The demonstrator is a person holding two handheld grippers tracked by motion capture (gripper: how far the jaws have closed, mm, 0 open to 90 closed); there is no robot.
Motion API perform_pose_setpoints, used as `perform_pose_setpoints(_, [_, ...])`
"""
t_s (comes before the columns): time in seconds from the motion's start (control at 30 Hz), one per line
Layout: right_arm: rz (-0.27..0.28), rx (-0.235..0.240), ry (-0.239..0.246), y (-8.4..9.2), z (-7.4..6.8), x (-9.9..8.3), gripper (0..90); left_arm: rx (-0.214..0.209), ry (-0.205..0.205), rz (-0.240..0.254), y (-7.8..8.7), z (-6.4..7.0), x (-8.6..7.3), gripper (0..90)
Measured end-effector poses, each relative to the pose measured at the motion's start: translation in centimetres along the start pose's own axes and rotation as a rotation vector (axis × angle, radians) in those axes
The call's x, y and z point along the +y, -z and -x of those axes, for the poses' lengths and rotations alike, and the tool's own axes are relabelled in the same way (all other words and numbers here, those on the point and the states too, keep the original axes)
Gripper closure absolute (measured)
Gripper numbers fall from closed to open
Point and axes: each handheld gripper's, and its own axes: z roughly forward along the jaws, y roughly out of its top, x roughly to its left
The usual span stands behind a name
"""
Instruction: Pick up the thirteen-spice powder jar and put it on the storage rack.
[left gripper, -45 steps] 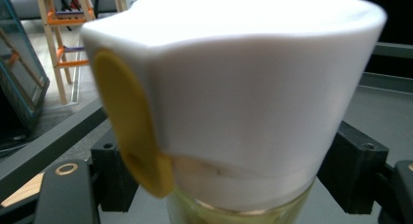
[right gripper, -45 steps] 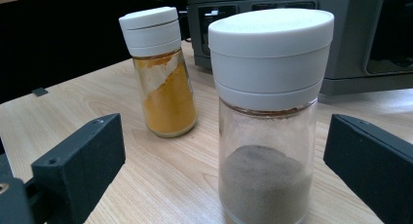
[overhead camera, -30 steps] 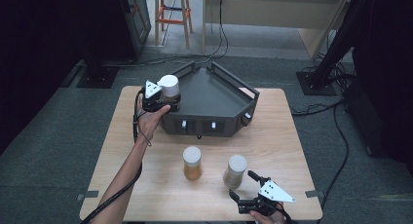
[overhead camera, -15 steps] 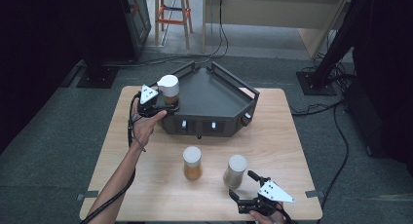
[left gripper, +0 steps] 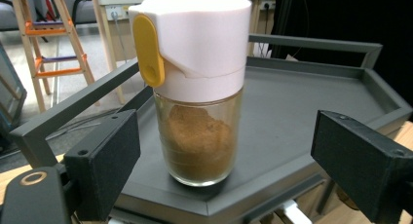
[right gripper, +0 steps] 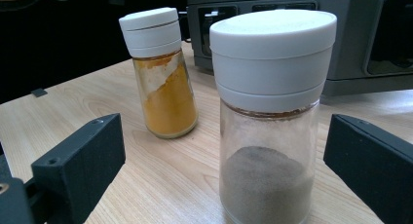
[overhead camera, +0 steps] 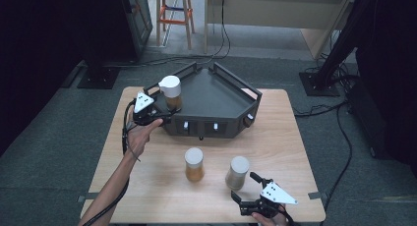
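Note:
A white-lidded jar of brown powder (overhead camera: pixel 170 92) (left gripper: pixel 197 87) stands upright on the left corner of the dark grey tray (overhead camera: pixel 216 96) (left gripper: pixel 302 107). My left gripper (overhead camera: pixel 160 112) (left gripper: pixel 229 160) is open, its jaws on either side of this jar and apart from it. On the wooden table stand a jar of orange powder (overhead camera: pixel 193 164) (right gripper: pixel 160 73) and a jar of grey powder (overhead camera: pixel 238 172) (right gripper: pixel 268 117). My right gripper (overhead camera: pixel 244 187) (right gripper: pixel 224 180) is open near the table's front edge, its jaws wide around the grey-powder jar without touching it.
The tray has raised rails and a front panel with small knobs (overhead camera: pixel 186 125). Bare table (overhead camera: pixel 147 186) lies at the front left and to the tray's right. An orange ladder (overhead camera: pixel 172 14), cables and stand bases sit on the floor behind.
My left gripper has drawn back a little toward the table's left front, away from the brown-powder jar, which stays on the tray corner. The right gripper has not moved.

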Motion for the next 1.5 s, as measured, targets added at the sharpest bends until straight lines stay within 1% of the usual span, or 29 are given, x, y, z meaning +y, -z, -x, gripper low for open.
perform_pose_setpoints(0.07, [-0.001, 0.001, 0.000, 0.0, 0.0, 0.0, 1.4, -0.004, 0.000, 0.005, 0.4, 0.1, -0.1, 10.6])
perform_pose_setpoints(0.2, [-0.001, 0.002, 0.001, 0.0, 0.0, 0.0, 1.4, -0.012, -0.019, 0.001, 1.2, 0.4, -0.4, 10.6])
perform_pose_setpoints(0.4, [0.000, 0.000, 0.002, 0.0, -0.1, 0.0, 1.4, -0.031, -0.027, 0.006, 2.3, 0.7, -1.1, 10.6])
perform_pose_setpoints(0.57, [0.000, 0.000, 0.000, 0.0, -0.1, 0.0, 1.4, -0.051, -0.028, 0.022, 3.4, 1.1, -1.8, 10.6])
perform_pose_setpoints(0.73, [-0.001, 0.000, 0.001, 0.0, -0.1, 0.0, 1.4, -0.068, -0.036, 0.020, 4.2, 1.5, -2.5, 10.6])
perform_pose_setpoints(0.9, [0.001, -0.001, 0.001, 0.0, -0.1, 0.0, 1.4, -0.086, -0.031, 0.032, 5.0, 1.8, -3.3, 10.6])
perform_pose_setpoints(1.07, [0.001, 0.000, 0.002, 0.0, -0.1, 0.0, 1.4, -0.093, -0.017, 0.045, 5.8, 1.9, -4.1, 10.6])
perform_pose_setpoints(1.27, [0.001, -0.001, 0.002, 0.0, -0.1, 0.0, 1.4, -0.089, -0.042, 0.058, 7.0, 2.4, -5.0, 10.6])
perform_pose_setpoints(1.4, [0.001, -0.002, 0.002, 0.0, -0.1, 0.0, 1.4, -0.101, -0.020, 0.067, 7.8, 2.7, -5.8, 10.6])
perform_pose_setpoints(1.5, [0.001, -0.001, 0.002, 0.0, -0.1, 0.0, 1.4, -0.113, -0.012, 0.069, 8.2, 2.8, -6.4, 10.6])
